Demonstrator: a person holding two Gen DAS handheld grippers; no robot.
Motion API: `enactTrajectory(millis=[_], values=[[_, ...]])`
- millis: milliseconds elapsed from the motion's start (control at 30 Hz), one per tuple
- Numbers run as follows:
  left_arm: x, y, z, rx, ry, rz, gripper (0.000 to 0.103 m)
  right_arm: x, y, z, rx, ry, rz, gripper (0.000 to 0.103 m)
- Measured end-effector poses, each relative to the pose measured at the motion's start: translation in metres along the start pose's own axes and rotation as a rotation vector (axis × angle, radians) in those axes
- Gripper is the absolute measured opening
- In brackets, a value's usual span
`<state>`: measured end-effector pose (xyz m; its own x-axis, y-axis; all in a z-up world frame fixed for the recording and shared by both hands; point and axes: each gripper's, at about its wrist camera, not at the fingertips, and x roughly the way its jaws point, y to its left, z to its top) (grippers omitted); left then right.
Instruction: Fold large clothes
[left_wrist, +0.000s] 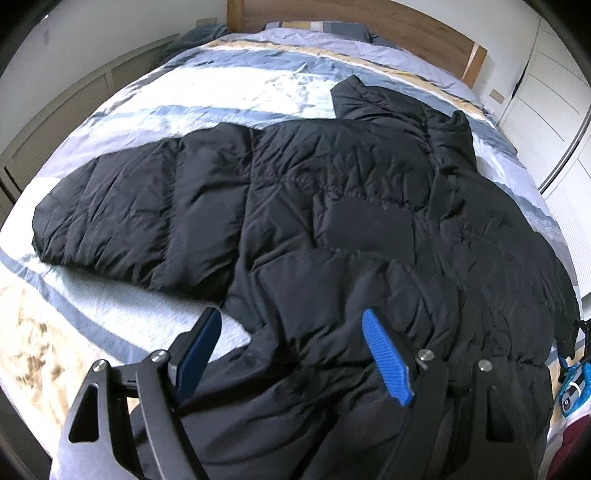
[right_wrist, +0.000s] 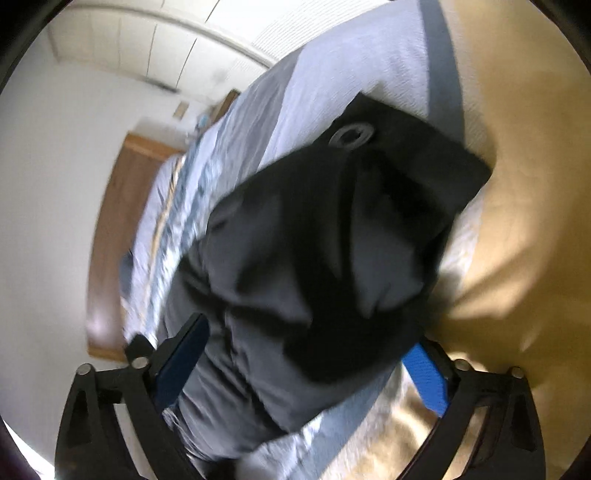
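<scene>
A large black puffer jacket (left_wrist: 332, 206) lies spread on the striped bed cover (left_wrist: 229, 92), one sleeve stretched to the left. My left gripper (left_wrist: 291, 332) is open, its blue pads (left_wrist: 384, 354) straddling the jacket's near hem close to the bed's front edge. In the right wrist view, blurred, a bunched part of the jacket (right_wrist: 332, 240) with a round metal snap (right_wrist: 351, 136) fills the space between the wide-apart fingers of my right gripper (right_wrist: 310, 354). The fingers stand on either side of the fabric and do not pinch it. The right gripper's edge also shows in the left wrist view (left_wrist: 574, 384).
A wooden headboard (left_wrist: 369, 22) is at the far end of the bed. White wardrobe doors (left_wrist: 546, 96) stand at the right, a louvred panel (left_wrist: 74, 110) at the left. Bare cover lies left of the sleeve.
</scene>
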<state>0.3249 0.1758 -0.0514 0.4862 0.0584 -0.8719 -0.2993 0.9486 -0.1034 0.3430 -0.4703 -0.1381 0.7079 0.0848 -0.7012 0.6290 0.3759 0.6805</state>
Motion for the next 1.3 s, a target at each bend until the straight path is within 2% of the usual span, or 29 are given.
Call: enactTrajectory(millis=[33,100,133,200,267,300,400,533,700,800,1033,1300], values=[[-0.002,0.003,-0.002,-0.008,0.007,-0.007,0.078,0.0,-0.001,0.004,0.018,-0.007,0.012,0.088],[-0.005,0.007,-0.006,-0.02,0.014,-0.015,0.078,-0.001,-0.008,0.01,0.048,-0.013,0.04,0.066],[-0.007,0.008,-0.008,-0.023,0.016,-0.015,0.078,-0.001,-0.01,0.012,0.06,-0.01,0.054,0.061],[-0.014,0.011,-0.011,-0.025,0.011,-0.005,0.078,-0.005,-0.018,0.01,0.083,-0.006,0.1,0.035],[-0.023,0.014,-0.015,-0.03,-0.005,0.002,0.078,-0.011,-0.019,0.012,0.075,-0.008,0.15,0.018],[-0.027,0.015,-0.016,-0.035,-0.017,0.006,0.078,-0.018,-0.016,0.012,0.055,-0.01,0.168,0.015],[-0.043,0.019,-0.02,-0.048,-0.065,0.029,0.078,-0.03,-0.005,0.013,-0.002,-0.015,0.22,0.009],[-0.062,0.022,-0.023,-0.054,-0.106,0.023,0.078,-0.052,0.022,0.008,-0.097,-0.016,0.293,0.008],[-0.084,0.023,-0.029,-0.039,-0.131,0.01,0.078,-0.085,0.071,-0.006,-0.257,-0.008,0.395,0.008],[-0.095,0.029,-0.033,-0.063,-0.135,0.001,0.078,-0.104,0.097,-0.022,-0.349,0.009,0.453,0.008],[-0.112,0.052,-0.046,-0.121,-0.132,-0.02,0.078,-0.132,0.162,-0.088,-0.624,0.097,0.521,0.008],[-0.121,0.078,-0.068,-0.162,-0.118,-0.022,0.078,-0.131,0.191,-0.194,-0.928,0.255,0.524,0.008]])
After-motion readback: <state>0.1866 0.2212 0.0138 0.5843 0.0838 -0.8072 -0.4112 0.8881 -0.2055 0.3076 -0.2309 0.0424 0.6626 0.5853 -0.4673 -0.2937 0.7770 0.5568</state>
